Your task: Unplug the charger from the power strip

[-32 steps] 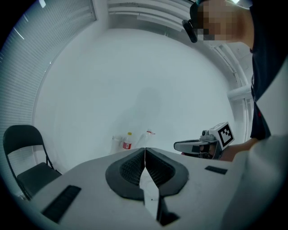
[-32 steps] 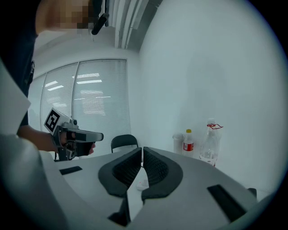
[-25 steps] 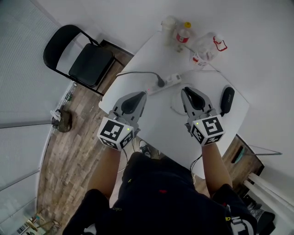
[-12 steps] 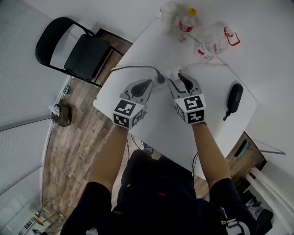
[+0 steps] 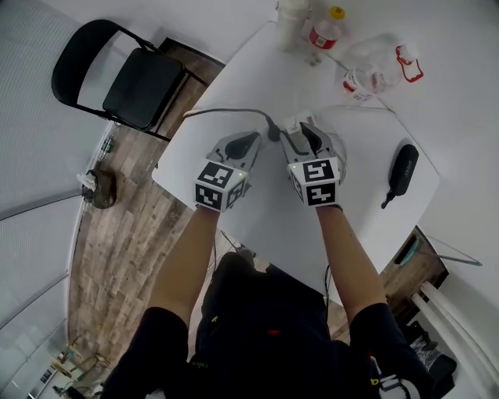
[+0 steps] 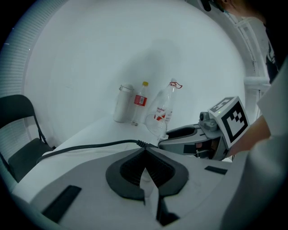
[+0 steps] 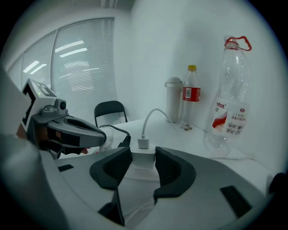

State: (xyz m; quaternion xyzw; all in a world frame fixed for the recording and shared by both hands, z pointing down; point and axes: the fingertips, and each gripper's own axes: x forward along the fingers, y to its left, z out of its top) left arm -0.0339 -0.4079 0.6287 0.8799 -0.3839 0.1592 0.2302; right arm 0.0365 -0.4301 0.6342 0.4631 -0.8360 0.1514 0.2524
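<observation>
The white charger block [image 7: 143,156] stands on the power strip [image 5: 293,123], with a white USB cable [image 7: 155,114] rising from it. My right gripper [image 7: 143,162] straddles the charger; its jaws are opening, one pad on either side of the block. In the head view this gripper [image 5: 301,134] covers most of the strip. My left gripper [image 5: 253,141] is shut and empty, its tip low over the strip's left end beside the black plug [image 5: 273,134] and black cord [image 5: 226,113]. From the left gripper view [image 6: 144,152] the strip is hidden.
On the white table [image 5: 257,70], a white cup [image 5: 290,12], a red-labelled bottle [image 5: 323,30] and a clear empty bottle [image 5: 366,74] stand at the far end. A black oblong object [image 5: 401,167] lies at the right. A black folding chair [image 5: 132,82] stands left of the table.
Both grippers came down and forward onto the power strip. The right gripper's jaws opened around the charger. The left gripper stayed shut.
</observation>
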